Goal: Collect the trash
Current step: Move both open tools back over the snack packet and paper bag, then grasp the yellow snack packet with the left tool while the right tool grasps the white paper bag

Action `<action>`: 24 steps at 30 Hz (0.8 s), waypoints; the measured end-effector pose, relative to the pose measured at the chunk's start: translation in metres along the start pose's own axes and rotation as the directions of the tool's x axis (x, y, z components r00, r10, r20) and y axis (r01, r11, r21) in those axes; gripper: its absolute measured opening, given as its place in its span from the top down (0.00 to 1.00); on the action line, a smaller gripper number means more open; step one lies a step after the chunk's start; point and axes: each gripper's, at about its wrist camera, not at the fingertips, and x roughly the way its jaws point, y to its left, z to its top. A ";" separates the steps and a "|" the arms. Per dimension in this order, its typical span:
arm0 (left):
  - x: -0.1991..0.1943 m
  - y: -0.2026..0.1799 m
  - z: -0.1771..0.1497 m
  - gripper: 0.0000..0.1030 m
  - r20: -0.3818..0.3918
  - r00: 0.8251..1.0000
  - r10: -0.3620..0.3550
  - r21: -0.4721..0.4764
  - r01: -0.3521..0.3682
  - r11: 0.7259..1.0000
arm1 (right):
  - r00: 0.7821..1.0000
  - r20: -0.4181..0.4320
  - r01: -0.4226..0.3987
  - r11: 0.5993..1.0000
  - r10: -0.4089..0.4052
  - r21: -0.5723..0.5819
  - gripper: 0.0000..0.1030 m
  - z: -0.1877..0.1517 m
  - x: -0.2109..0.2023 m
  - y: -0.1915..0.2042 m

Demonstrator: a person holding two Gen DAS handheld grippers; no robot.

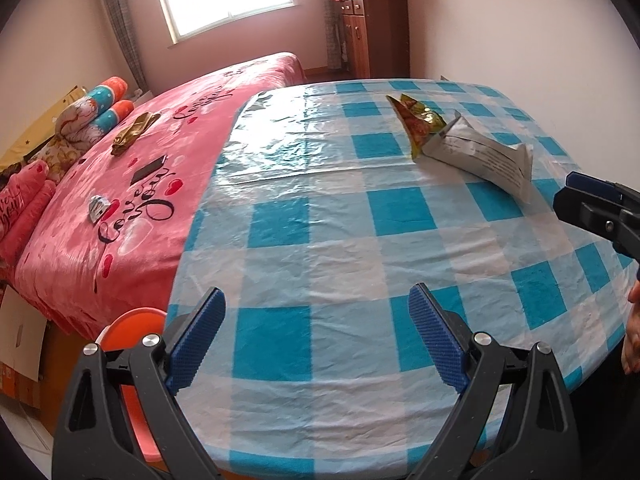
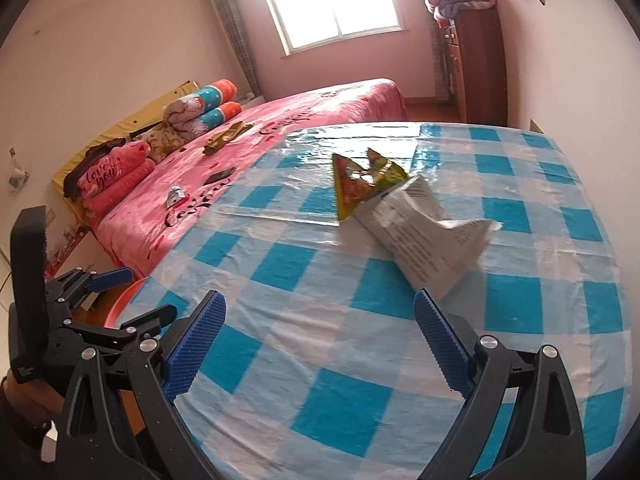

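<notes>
A yellow-green snack wrapper and a crumpled white printed paper lie touching on the blue checked table, at its far right. My left gripper is open and empty over the table's near edge. My right gripper is open and empty, its right fingertip close to the paper. The right gripper also shows at the right edge of the left wrist view; the left gripper shows at the left of the right wrist view.
An orange bin stands below the table's left edge. A pink bed lies left of the table, with a gold wrapper, a dark flat object and a small silver scrap. A wooden cabinet stands at the back.
</notes>
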 end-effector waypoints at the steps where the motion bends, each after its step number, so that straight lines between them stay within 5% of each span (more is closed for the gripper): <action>1: 0.001 -0.002 0.001 0.10 -0.001 1.000 -0.002 0.002 0.002 1.000 | 1.000 -0.003 0.005 1.000 -0.005 0.003 0.09 0.000 0.000 -0.004; 11: 0.005 -0.016 0.028 0.10 0.002 0.997 -0.078 0.005 0.078 0.997 | 0.997 -0.049 0.061 0.998 -0.060 0.013 0.09 0.005 0.015 -0.046; 24: 0.047 -0.050 0.110 0.10 0.075 0.974 -0.213 0.069 0.208 0.976 | 0.996 -0.074 0.045 0.999 -0.043 0.028 0.09 0.025 0.047 -0.079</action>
